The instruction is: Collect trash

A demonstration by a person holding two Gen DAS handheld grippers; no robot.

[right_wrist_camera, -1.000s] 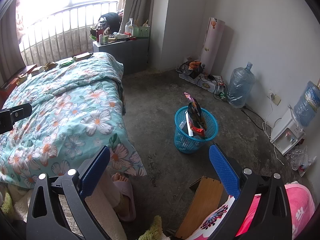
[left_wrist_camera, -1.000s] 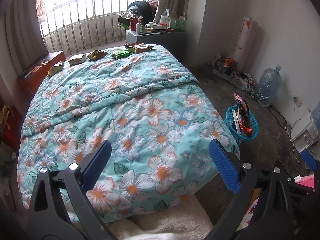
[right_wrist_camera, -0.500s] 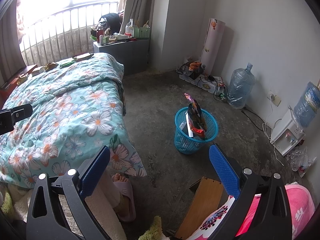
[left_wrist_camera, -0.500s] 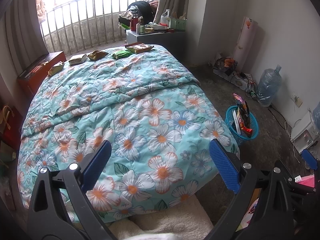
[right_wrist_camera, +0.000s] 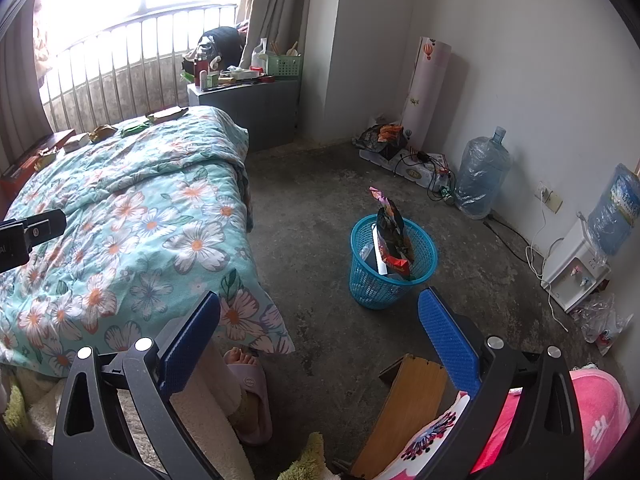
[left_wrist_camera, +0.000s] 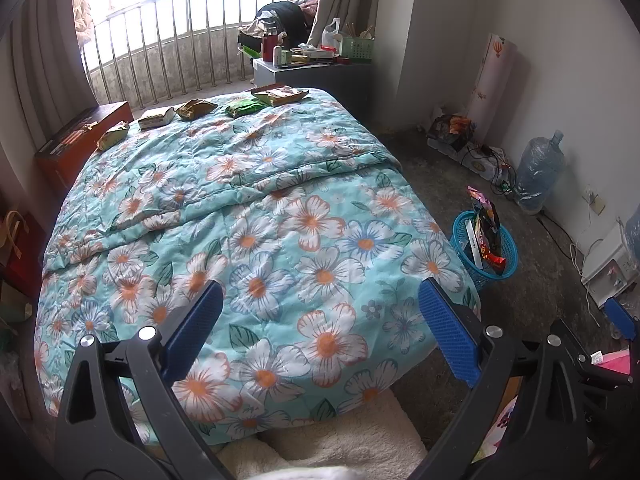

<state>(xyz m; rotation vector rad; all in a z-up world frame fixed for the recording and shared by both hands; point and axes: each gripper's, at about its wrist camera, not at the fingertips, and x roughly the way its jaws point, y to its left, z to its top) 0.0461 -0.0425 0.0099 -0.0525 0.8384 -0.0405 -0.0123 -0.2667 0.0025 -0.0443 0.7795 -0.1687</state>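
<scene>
Snack wrappers [left_wrist_camera: 196, 109] in row along far edge of bed [left_wrist_camera: 256, 216], straight ahead of left gripper [left_wrist_camera: 320, 328], well apart. Blue basket [right_wrist_camera: 392, 264] (already holding trash) on floor ahead of right gripper [right_wrist_camera: 320, 332]. Both jaws wide, empty.

No readable text anywhere. The snack packets [left_wrist_camera: 196, 109] at the far end of the bed [left_wrist_camera: 248, 216], the wrappers in the blue basket [right_wrist_camera: 392, 264] and the water jug [right_wrist_camera: 614, 210] label beyond that basket were all too small or blurred.
</scene>
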